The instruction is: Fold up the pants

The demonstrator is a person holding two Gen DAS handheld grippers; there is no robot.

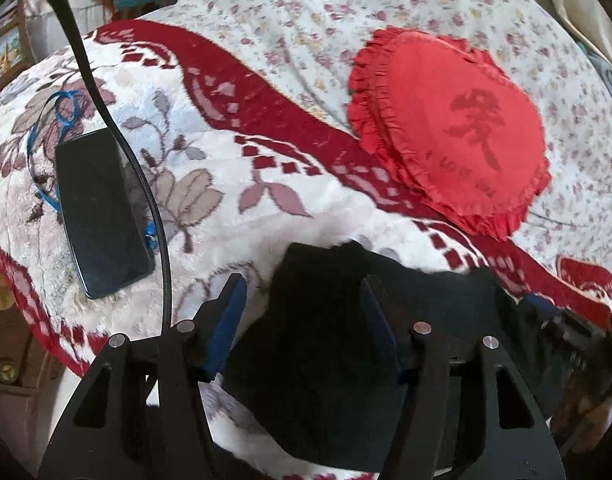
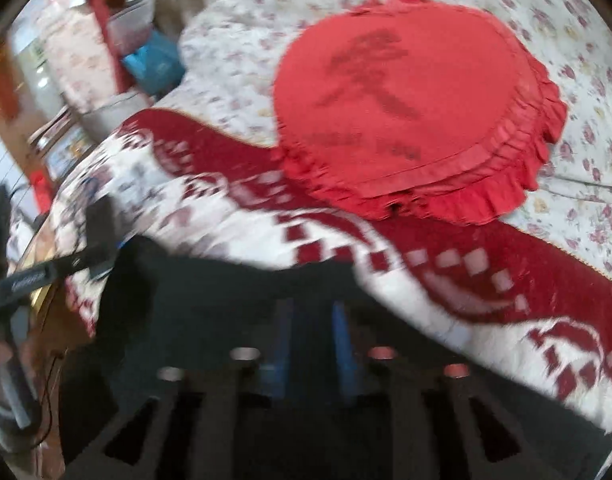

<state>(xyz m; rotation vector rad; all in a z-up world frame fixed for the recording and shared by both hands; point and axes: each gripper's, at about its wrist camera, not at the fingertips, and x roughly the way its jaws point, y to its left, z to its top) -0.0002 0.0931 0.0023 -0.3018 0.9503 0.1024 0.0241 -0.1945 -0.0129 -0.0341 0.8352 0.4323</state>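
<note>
Black pants [image 1: 345, 320] lie bunched in a compact block on the fleece blanket [image 1: 234, 152], near its front edge; judged a late fold, or tidying after one. Left gripper [image 1: 302, 292] angles down over the cloth, jaws apart, gripping nothing. Right gripper [image 2: 311, 312] also points down over the dark fabric; view blurred, blue pads [image 2: 341, 332] show a gap, grip uncertain. Next move calls for finding a loose edge. Phone [image 1: 102, 212] and red pillow [image 1: 453, 128] lie clear.

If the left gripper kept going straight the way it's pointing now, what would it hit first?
Most likely the black pants: the left gripper points down at the dark fabric lying on the patterned blanket, its jaws open around it. The phone sits well off to the side.
</note>
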